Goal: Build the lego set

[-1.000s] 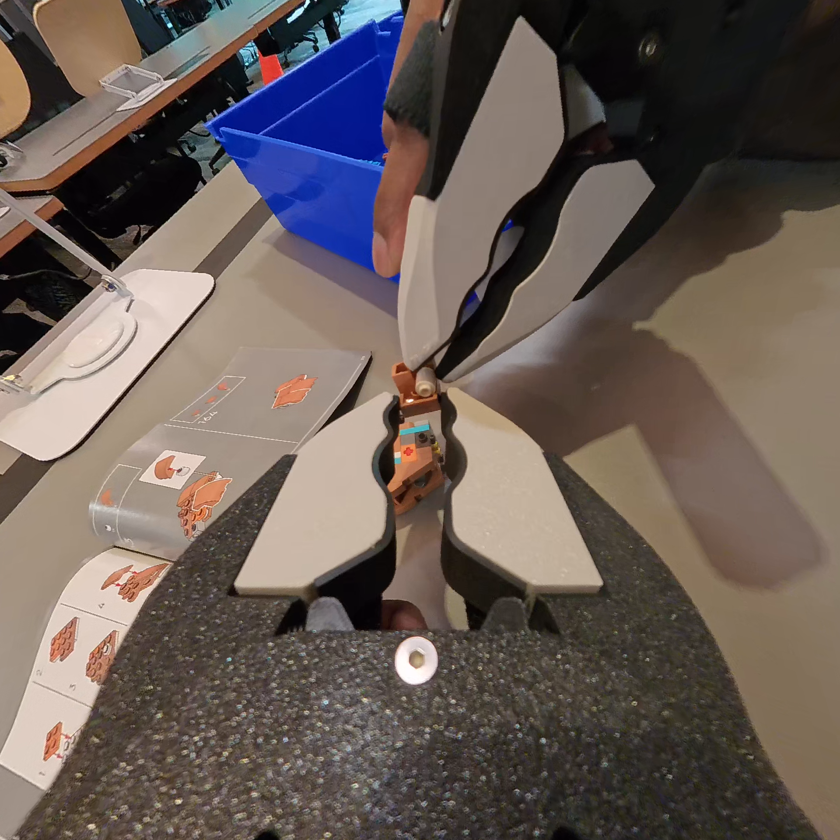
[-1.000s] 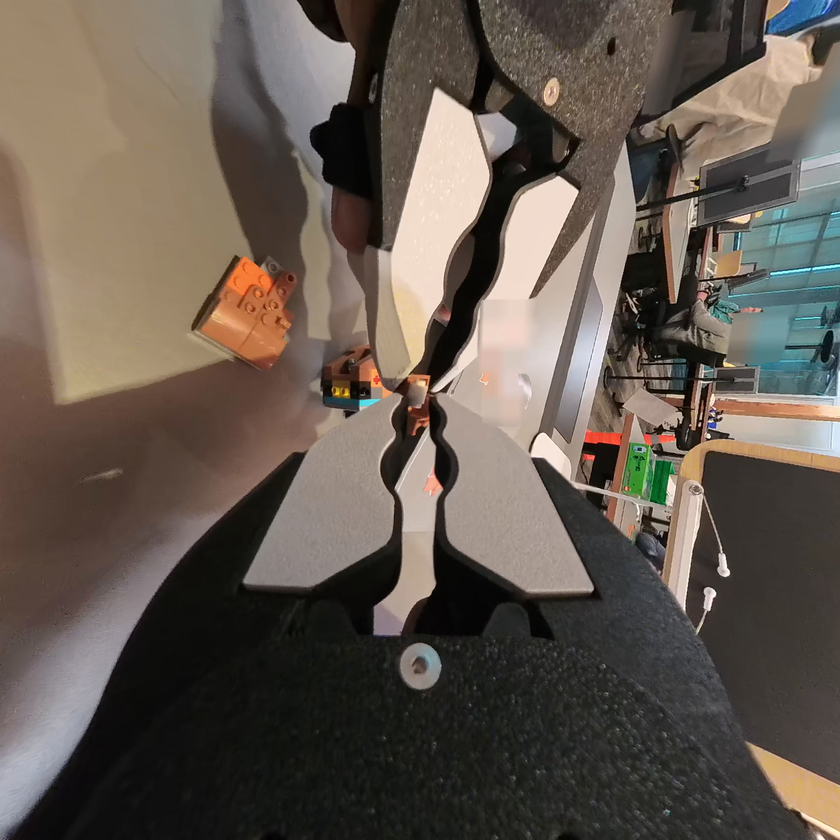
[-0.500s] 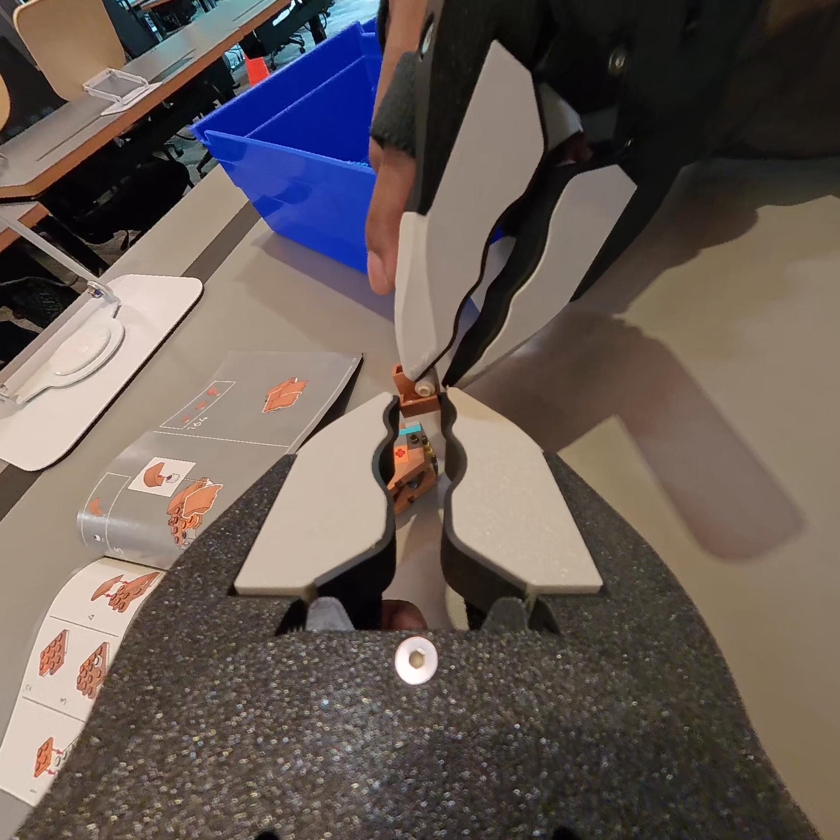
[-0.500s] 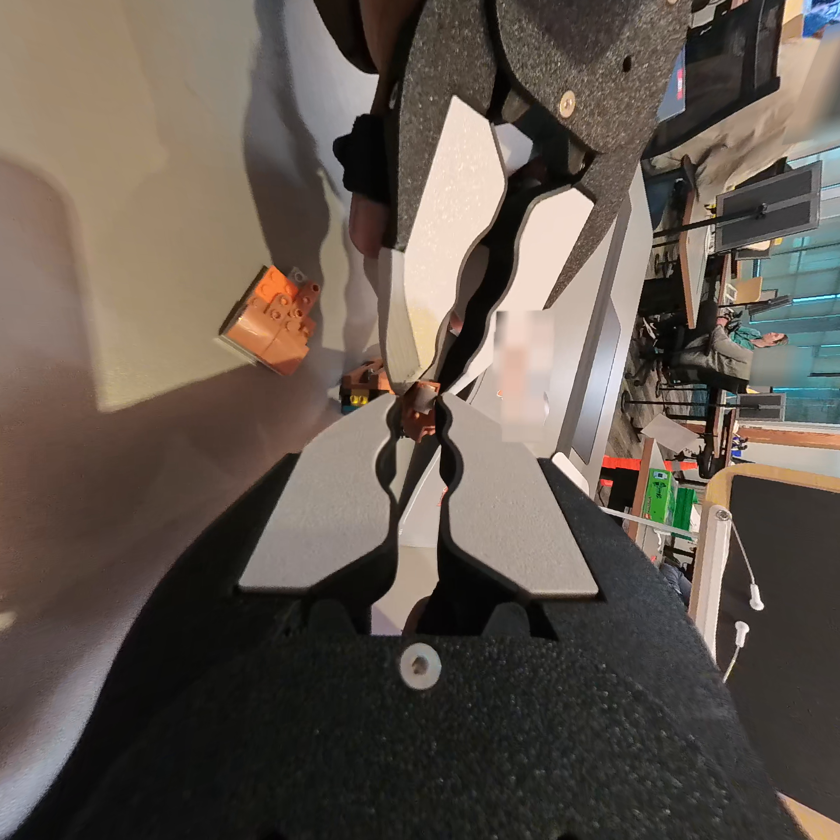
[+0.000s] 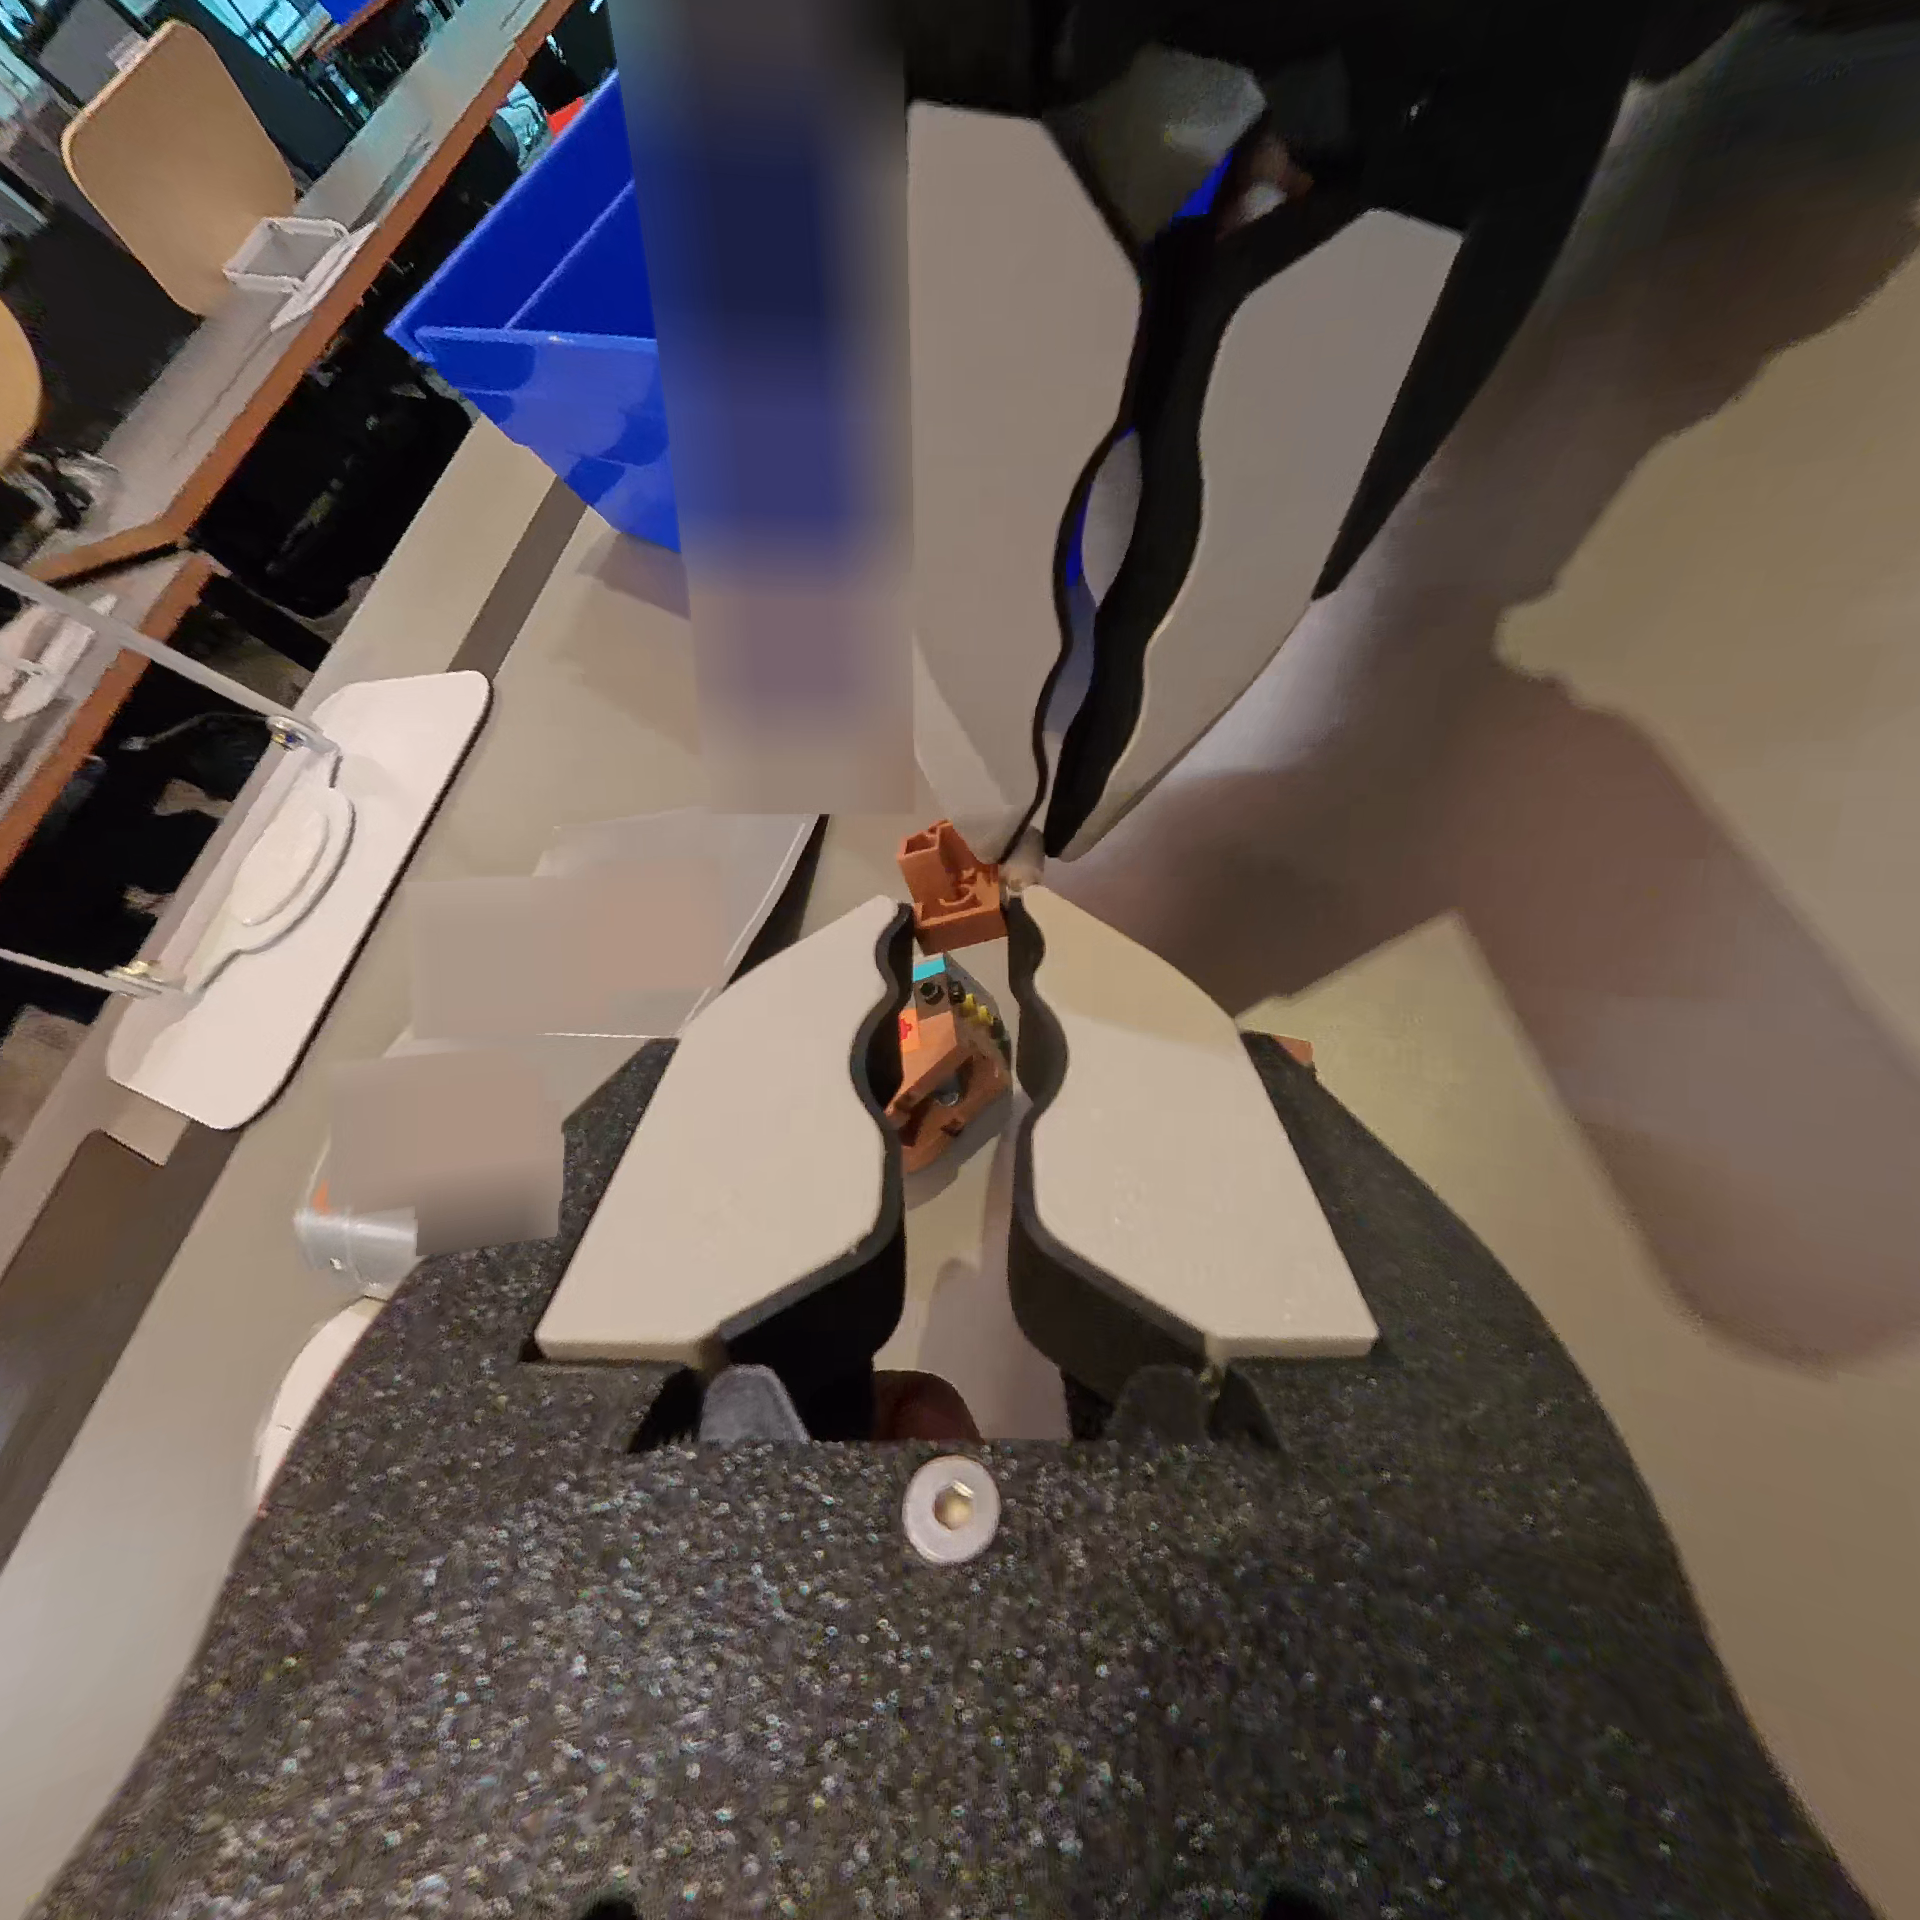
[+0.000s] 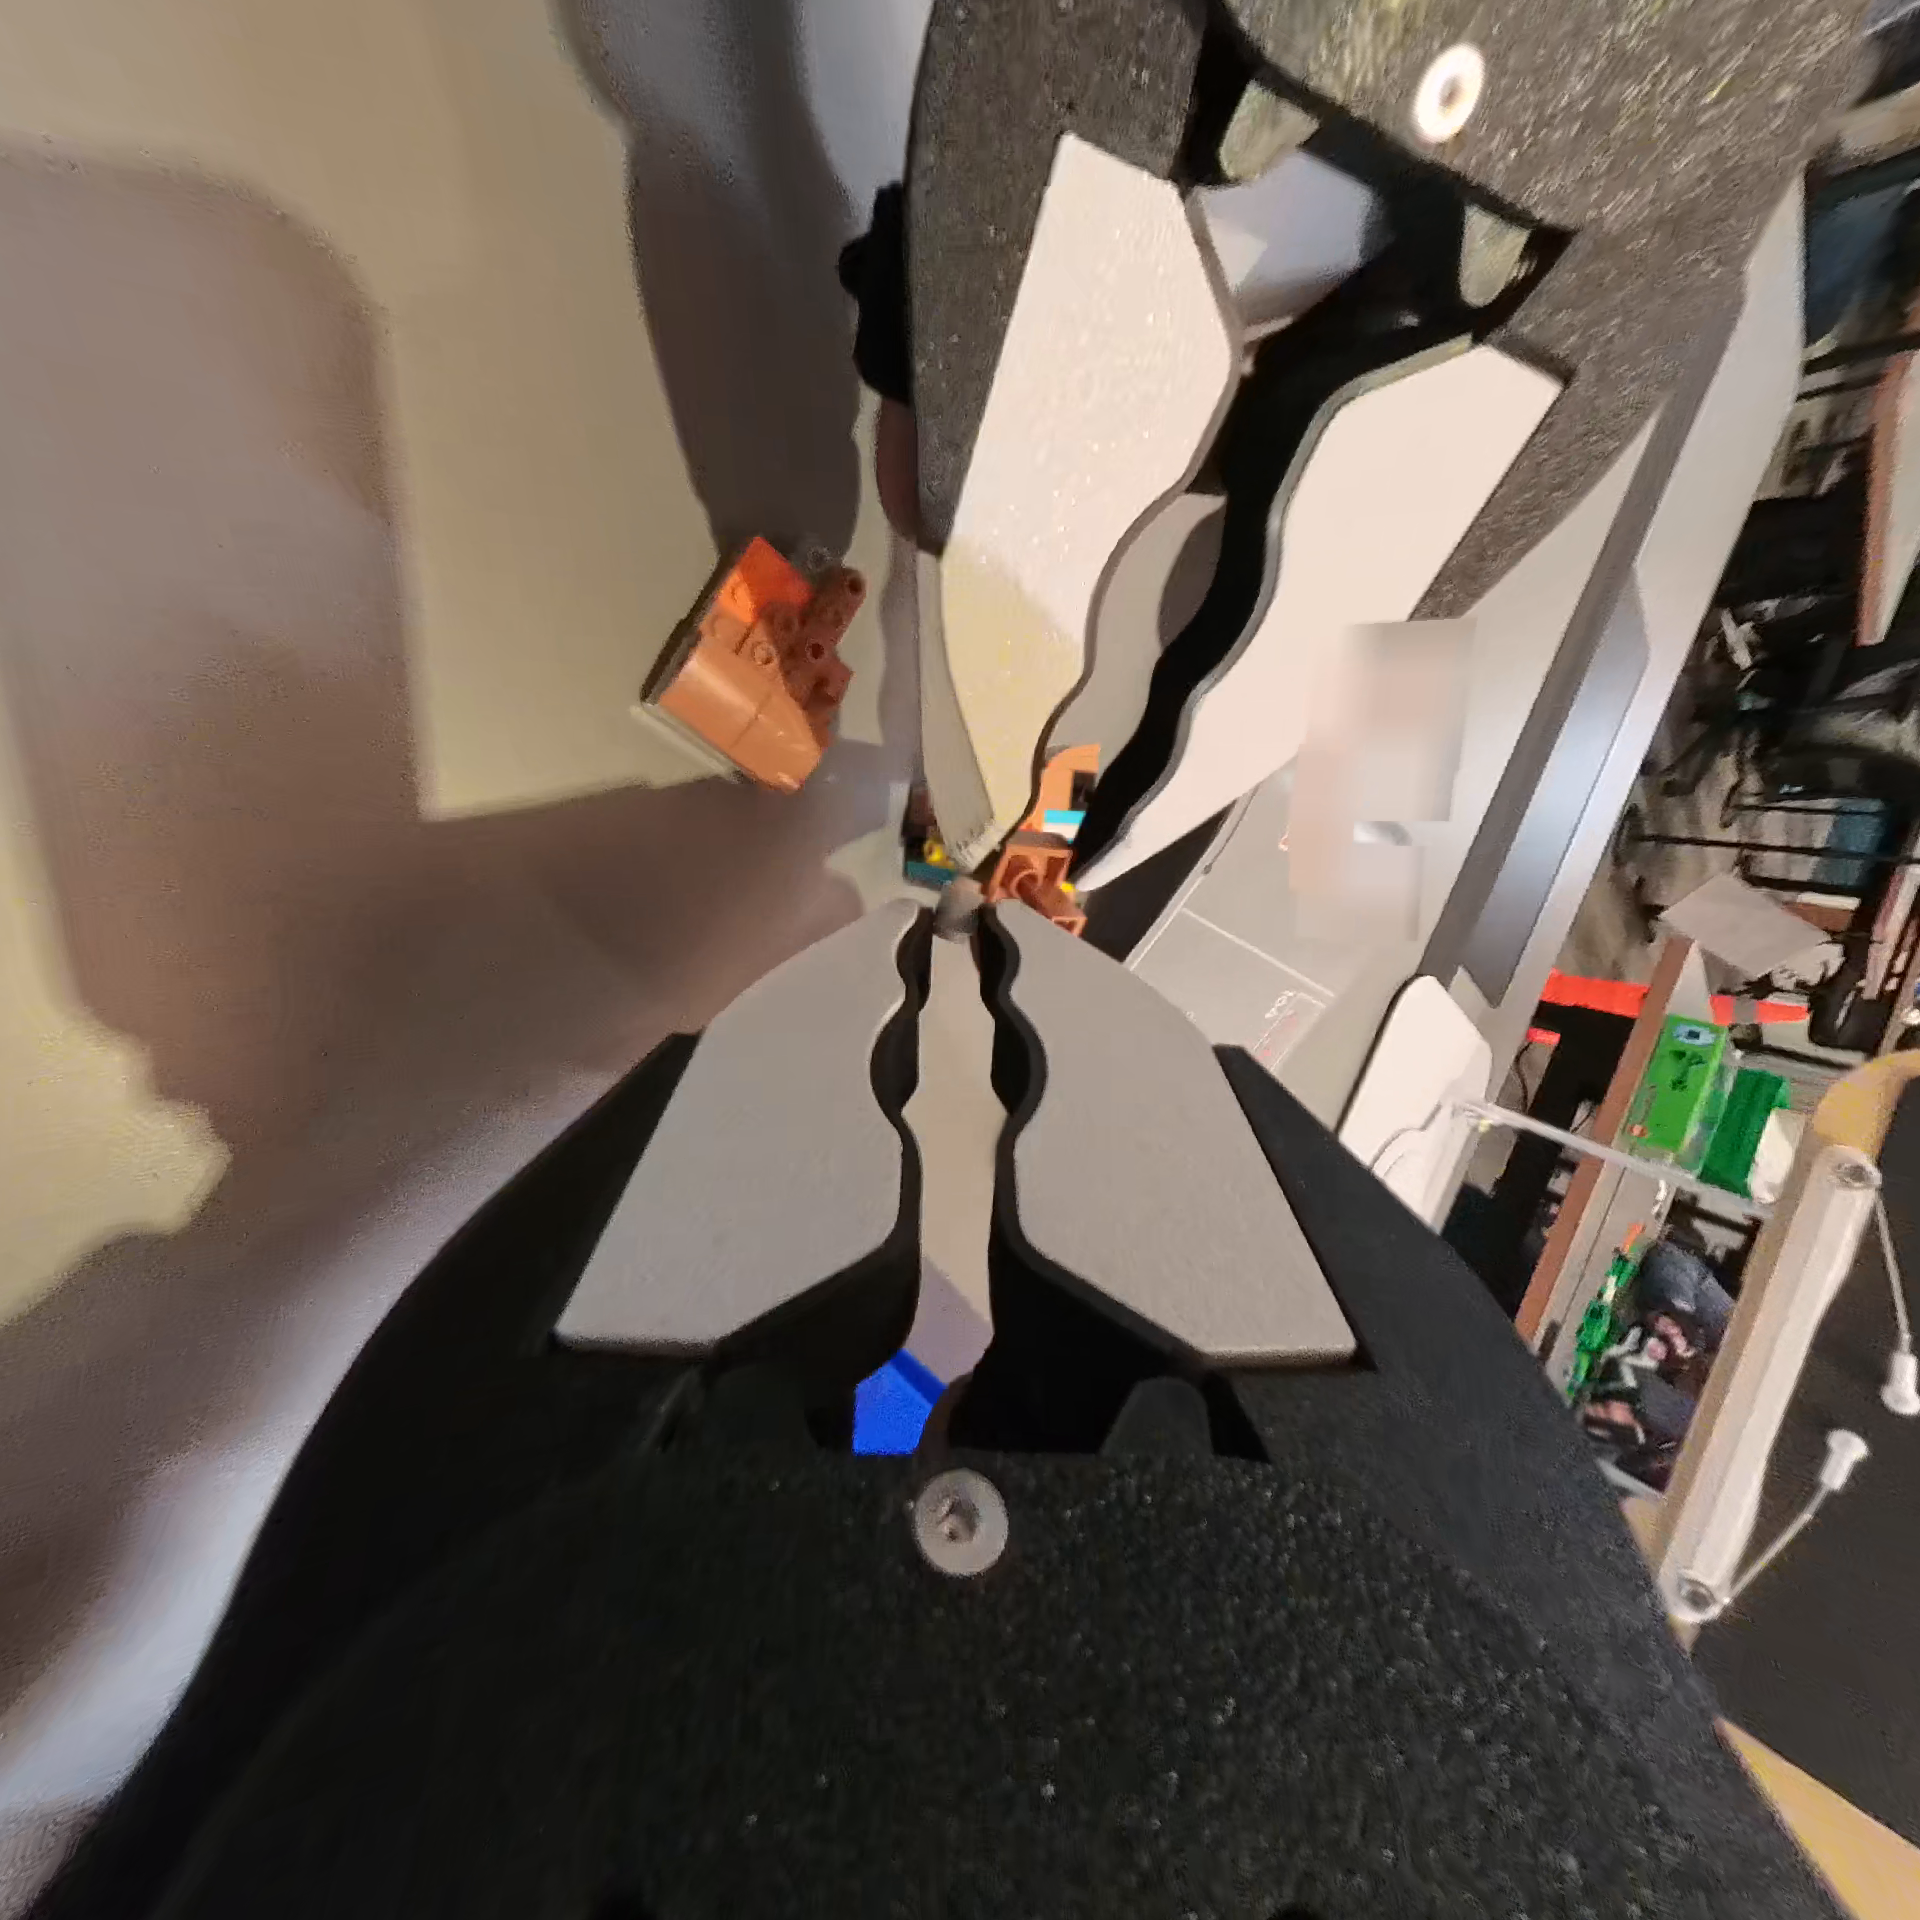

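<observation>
A brown brick [image 5: 954,896] is pinched aloft by the left gripper [image 5: 961,914], hole exposed, while a small grey pin [image 6: 956,906], apparently meant for it, is clamped by the right gripper [image 6: 954,914]. A half-built assembly [image 6: 753,665] lies aside on the table [image 6: 520,416].

No writing, number or brand can be read in either view. The instruction sheet [image 5: 764,868] on the table bears print, but what shows of it in the left wrist view is plain grey page, and in the right wrist view only faint red marks, too small to make out. A green box [image 6: 1678,1081] on a shelf far off in the right wrist view carries printed markings, also too small and blurred to read. The brown brick [image 5: 951,894] pinched in the left gripper [image 5: 961,914] and the small grey piece [image 6: 956,906] pinched in the right gripper [image 6: 954,920] show no legible lettering.
</observation>
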